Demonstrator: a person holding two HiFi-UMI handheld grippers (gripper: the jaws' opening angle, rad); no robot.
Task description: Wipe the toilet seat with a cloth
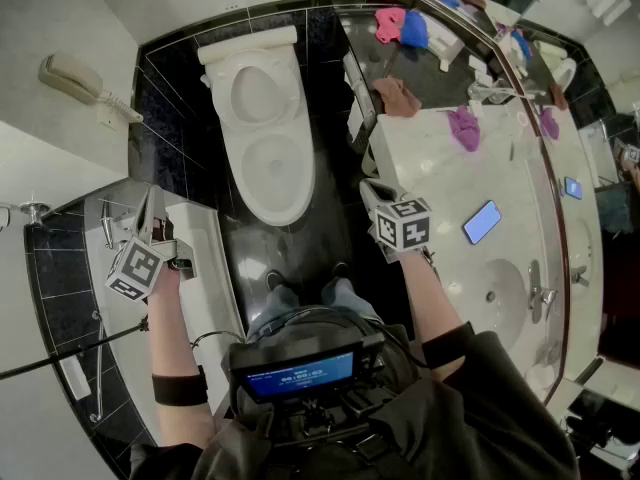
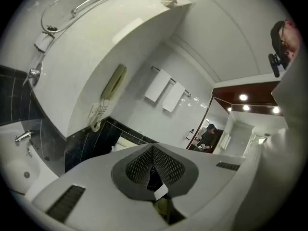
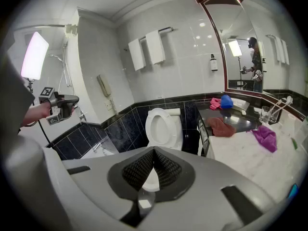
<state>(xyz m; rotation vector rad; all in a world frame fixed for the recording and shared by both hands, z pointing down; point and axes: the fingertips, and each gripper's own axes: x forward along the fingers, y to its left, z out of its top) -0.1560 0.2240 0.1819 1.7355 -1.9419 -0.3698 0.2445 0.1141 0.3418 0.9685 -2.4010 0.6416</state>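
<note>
As left claw (image 2: 153,150) and right claw (image 3: 154,153) sit pressed together, empty — glossy oval toilet seat (image 1: 303,183), crumpled rust cloth (image 1: 398,96) apart.

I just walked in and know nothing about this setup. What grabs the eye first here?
The white toilet stands out against black tiles straight ahead. Right of it, bright cloths dot the counter: a pink cloth, blue cloth, rust-brown cloth and purple cloth. Nearest the person, the left gripper and right gripper, each bearing a marker cube, are shut and empty.
</note>
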